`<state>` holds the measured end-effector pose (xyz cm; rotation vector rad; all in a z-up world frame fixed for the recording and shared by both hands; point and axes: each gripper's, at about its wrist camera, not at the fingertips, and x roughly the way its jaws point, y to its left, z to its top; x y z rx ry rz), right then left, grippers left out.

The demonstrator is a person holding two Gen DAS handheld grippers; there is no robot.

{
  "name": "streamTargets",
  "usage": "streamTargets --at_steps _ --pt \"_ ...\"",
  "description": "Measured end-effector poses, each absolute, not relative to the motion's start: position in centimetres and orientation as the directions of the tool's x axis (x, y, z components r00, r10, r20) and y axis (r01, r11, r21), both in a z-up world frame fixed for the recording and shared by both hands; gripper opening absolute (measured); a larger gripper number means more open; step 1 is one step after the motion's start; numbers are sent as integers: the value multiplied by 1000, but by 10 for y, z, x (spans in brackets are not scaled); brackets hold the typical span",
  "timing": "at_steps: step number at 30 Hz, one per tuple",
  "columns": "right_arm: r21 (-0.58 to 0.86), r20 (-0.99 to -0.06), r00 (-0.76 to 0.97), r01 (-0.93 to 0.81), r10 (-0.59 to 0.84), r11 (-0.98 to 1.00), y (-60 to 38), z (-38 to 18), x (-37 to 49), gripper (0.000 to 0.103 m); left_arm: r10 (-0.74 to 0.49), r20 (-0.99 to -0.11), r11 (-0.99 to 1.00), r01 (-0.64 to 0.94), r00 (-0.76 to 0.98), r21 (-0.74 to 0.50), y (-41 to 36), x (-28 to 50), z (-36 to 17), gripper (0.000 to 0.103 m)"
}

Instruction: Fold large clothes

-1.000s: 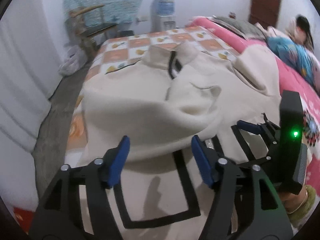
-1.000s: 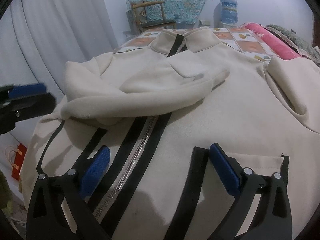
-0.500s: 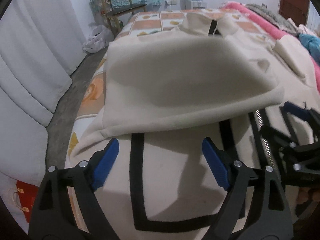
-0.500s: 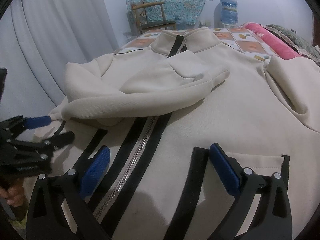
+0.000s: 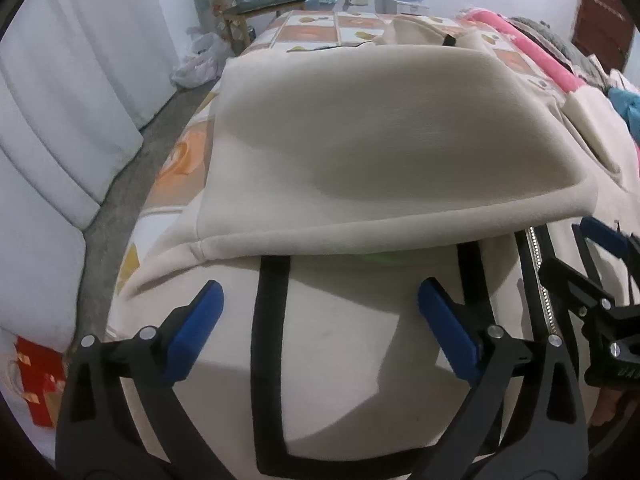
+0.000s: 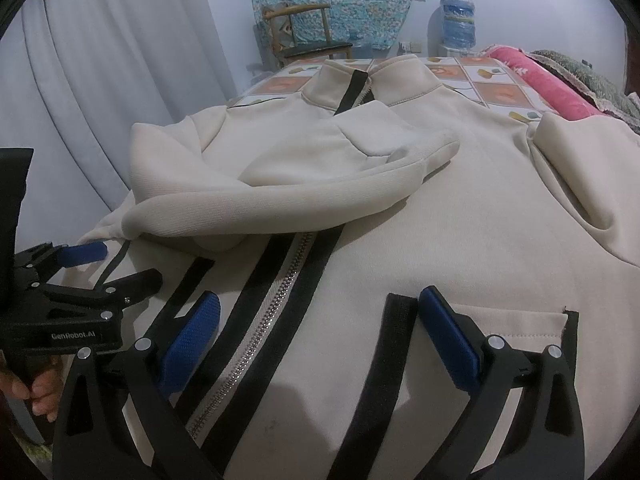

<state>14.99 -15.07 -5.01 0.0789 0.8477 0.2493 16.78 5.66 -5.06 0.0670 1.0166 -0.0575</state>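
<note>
Nearby, jacket hem, curtain beside.

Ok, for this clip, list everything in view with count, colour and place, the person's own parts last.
jacket: one, cream with black trim, spread on the bed
sleeve: one, cream, folded across the chest
zipper: one, silver, down the front
bedsheet: one, orange-and-white check, under the jacket
pink blanket: one, far right of bed
chair: one, wooden, by the far wall
water bottle: one, blue, far wall
curtain: white, left side
left gripper: black, blue pads, jaws opening, nothing between
right gripper: black, blue pads, open above the hem
</note>
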Motion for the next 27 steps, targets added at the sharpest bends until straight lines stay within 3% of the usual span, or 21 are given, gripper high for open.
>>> streamTargets --at_steps 27 --pt "167 -732 634 -186 248 968 -150 -50 150 97 -24 -853 998 61 522 9 59 169 -53 96"
